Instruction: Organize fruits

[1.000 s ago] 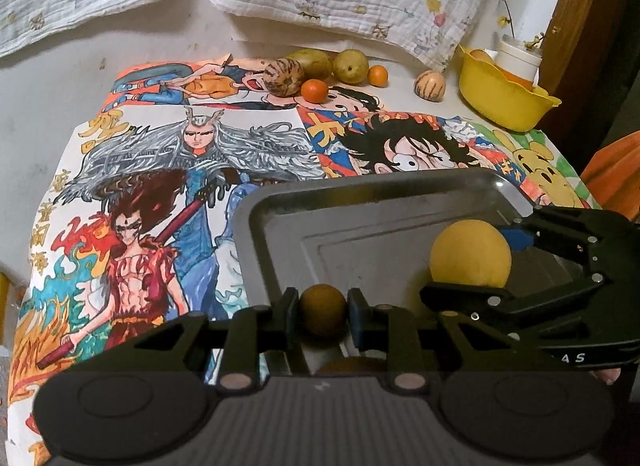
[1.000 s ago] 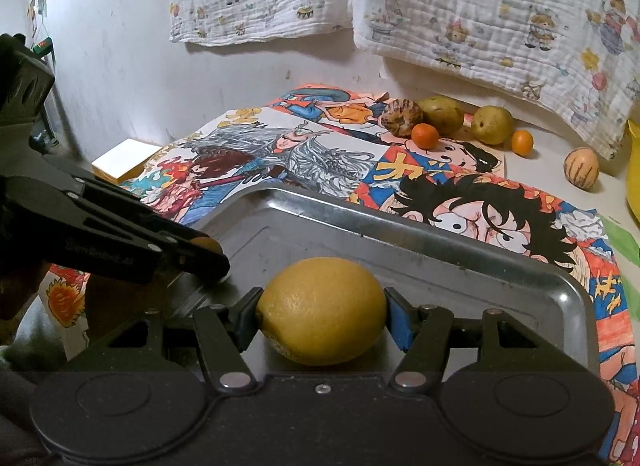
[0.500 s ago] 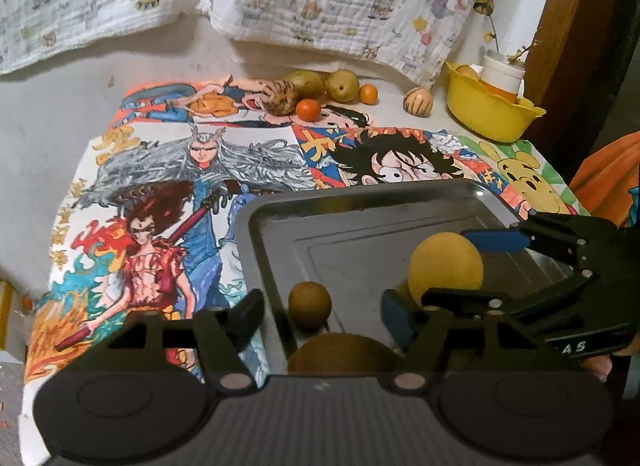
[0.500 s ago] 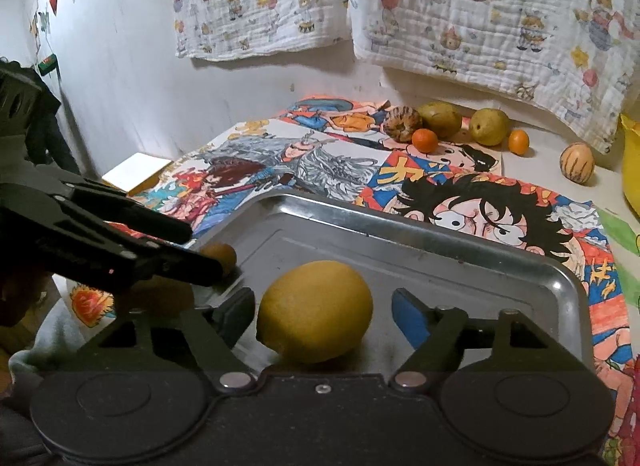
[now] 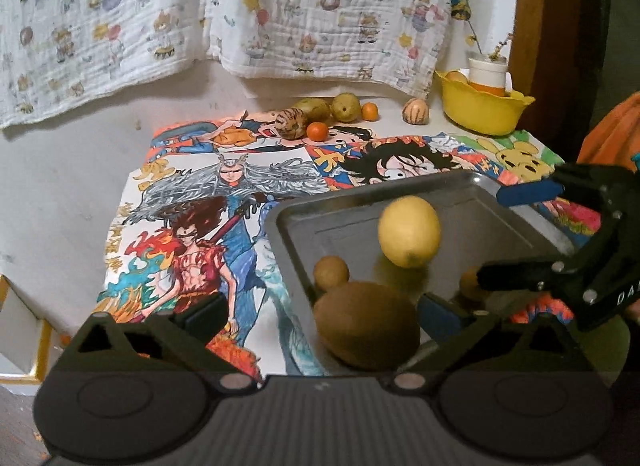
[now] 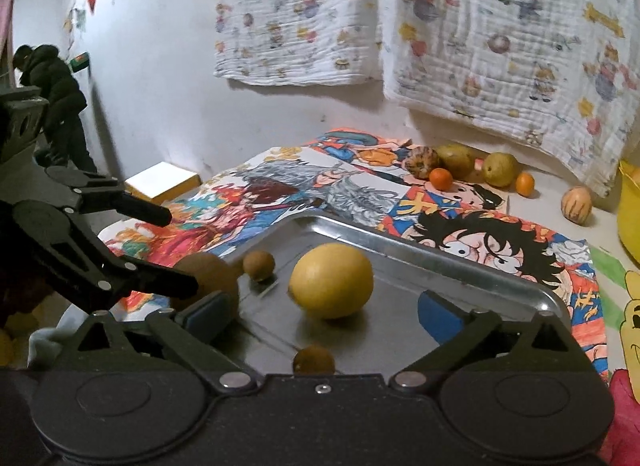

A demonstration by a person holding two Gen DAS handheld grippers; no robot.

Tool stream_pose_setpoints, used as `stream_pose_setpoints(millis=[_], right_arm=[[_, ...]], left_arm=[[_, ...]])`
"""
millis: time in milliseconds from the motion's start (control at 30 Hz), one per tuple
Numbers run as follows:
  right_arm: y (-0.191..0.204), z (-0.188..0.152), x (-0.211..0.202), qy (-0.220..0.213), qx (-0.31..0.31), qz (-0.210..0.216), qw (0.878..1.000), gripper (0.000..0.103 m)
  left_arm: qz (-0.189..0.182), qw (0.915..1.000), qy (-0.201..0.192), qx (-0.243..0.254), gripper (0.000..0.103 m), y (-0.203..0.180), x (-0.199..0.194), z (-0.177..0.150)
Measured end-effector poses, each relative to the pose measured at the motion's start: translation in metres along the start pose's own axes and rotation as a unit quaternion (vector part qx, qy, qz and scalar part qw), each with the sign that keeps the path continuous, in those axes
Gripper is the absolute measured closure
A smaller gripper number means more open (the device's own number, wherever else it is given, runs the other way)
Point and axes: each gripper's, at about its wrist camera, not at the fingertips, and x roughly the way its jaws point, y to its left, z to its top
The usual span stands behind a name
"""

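Left wrist view: the left gripper (image 5: 320,316) has its jaws opening, already spread wide, and its pads press on nothing. A large brown kiwi (image 5: 366,326) lies between the fingers at the near left corner of the metal tray (image 5: 472,201), free of both pads. Just behind it sits a small brown fruit (image 5: 331,272), and further in lies the yellow lemon (image 5: 409,236). The right gripper (image 5: 516,234) reaches in from the right, its blue-padded fingers apart over the tray. At the far edge of the bench (image 5: 72,193), beyond the cartoon-printed cloth (image 5: 224,201), lie two pears, two small oranges and two striped fruits, with a yellow bowl (image 5: 484,111) to their right.

Right wrist view: the right gripper (image 6: 320,312) is also opening, jaws wide. The lemon (image 6: 331,280) rests on the tray (image 6: 460,262) between the fingers, clear of both pads. A small brown fruit (image 6: 259,264) sits left of the lemon, and another small brown one (image 6: 314,360) lies close to the gripper's body. The left gripper (image 6: 178,250) comes in from the left with its fingers apart, the kiwi (image 6: 212,280) partly hidden behind its lower finger. A person in dark clothing (image 6: 56,105) stands by the far left wall.
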Motion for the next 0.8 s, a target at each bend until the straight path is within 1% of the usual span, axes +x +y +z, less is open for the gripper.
stream_pose_setpoints(millis=[167,267,467,533,667,800], right_arm=[[0.003,-0.007,-0.009,0.001,0.007,0.016,1.0,0.002],[0.006,-0.011,-0.014,0.003,0.006,0.014,1.0,0.002],[0.006,-0.021,-0.022,0.025,0.001,-0.005,1.0,0.002],[0.004,-0.023,-0.026,0.034,0.003,-0.012,0.999,0.002],[0.0,-0.028,-0.033,0.055,-0.011,-0.03,0.998,0.001],[-0.006,-0.032,-0.039,0.064,-0.022,-0.064,0.996,0.001]], left_arm=[[-0.015,0.9998,-0.009,-0.006,0.0,0.001,-0.011,-0.014],[-0.02,0.9998,-0.005,-0.006,0.0,0.003,-0.014,-0.023],[-0.029,0.9996,0.005,0.004,0.0,0.004,-0.018,-0.032],[-0.037,0.9991,0.01,0.017,0.0,0.004,-0.019,-0.034],[-0.032,0.9979,0.023,0.052,0.0,0.001,-0.016,-0.036],[-0.032,0.9965,0.036,0.068,0.0,0.001,-0.012,-0.036]])
